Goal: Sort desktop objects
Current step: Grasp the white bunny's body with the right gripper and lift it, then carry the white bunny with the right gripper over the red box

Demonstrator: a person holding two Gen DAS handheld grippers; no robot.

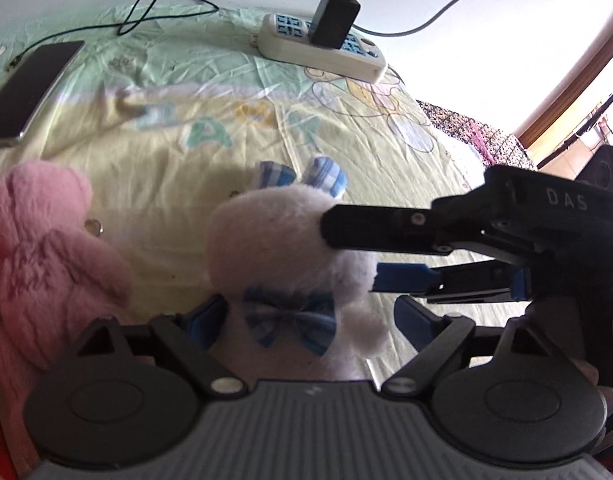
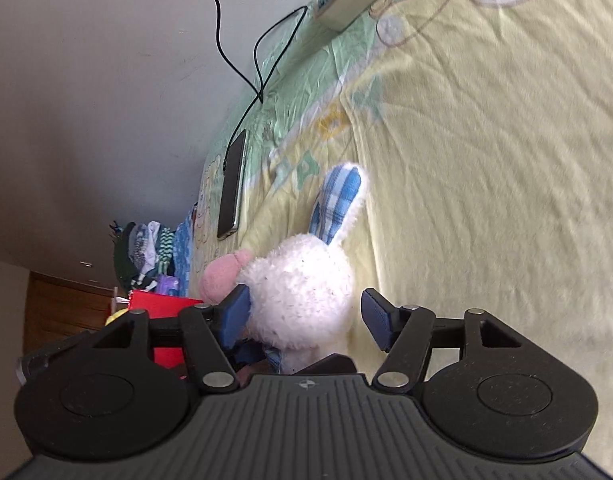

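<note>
Readable: "DAS" in pale raised capitals on the black housing of the right gripper [image 1: 348, 254], at the right of the left wrist view. Printed on the yellow-green bedsheet [image 1: 186, 160], large pastel letters, of which "A" in green shows clearest, with what looks like "D" before it and "K" or "R" after; blurred, whole word not legible. Same letters in the right wrist view, sideways and too smeared to read. No legible marks on the power strip [image 1: 322, 46] or phone [image 1: 30, 88].
</note>
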